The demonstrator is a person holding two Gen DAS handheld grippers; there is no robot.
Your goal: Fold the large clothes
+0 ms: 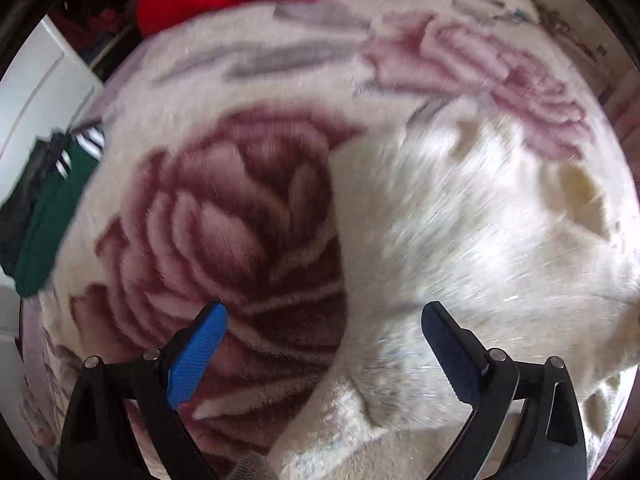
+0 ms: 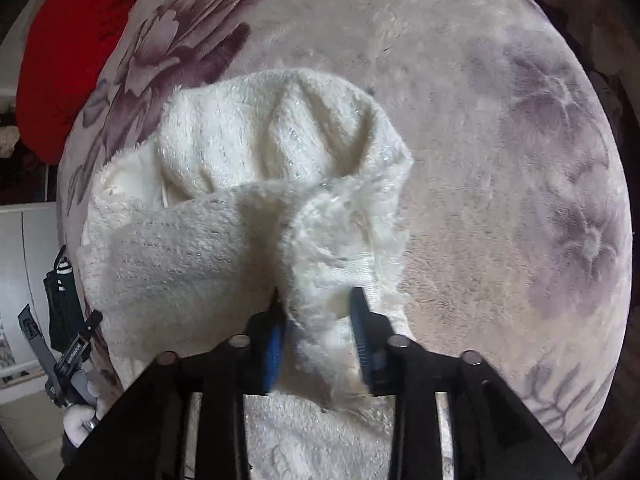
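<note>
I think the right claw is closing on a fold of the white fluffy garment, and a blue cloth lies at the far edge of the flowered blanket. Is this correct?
Not quite. The cloth at the far edge of the flowered blanket is red, not blue, as the right wrist view shows. The right claw does hold a fold of the white fluffy garment.

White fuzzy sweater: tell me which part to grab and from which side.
Grip the raised ridge of the white fuzzy sweater nearest the right claw, coming from above. That fold stands up off the floral blanket, so pads can close on both sides.
</note>
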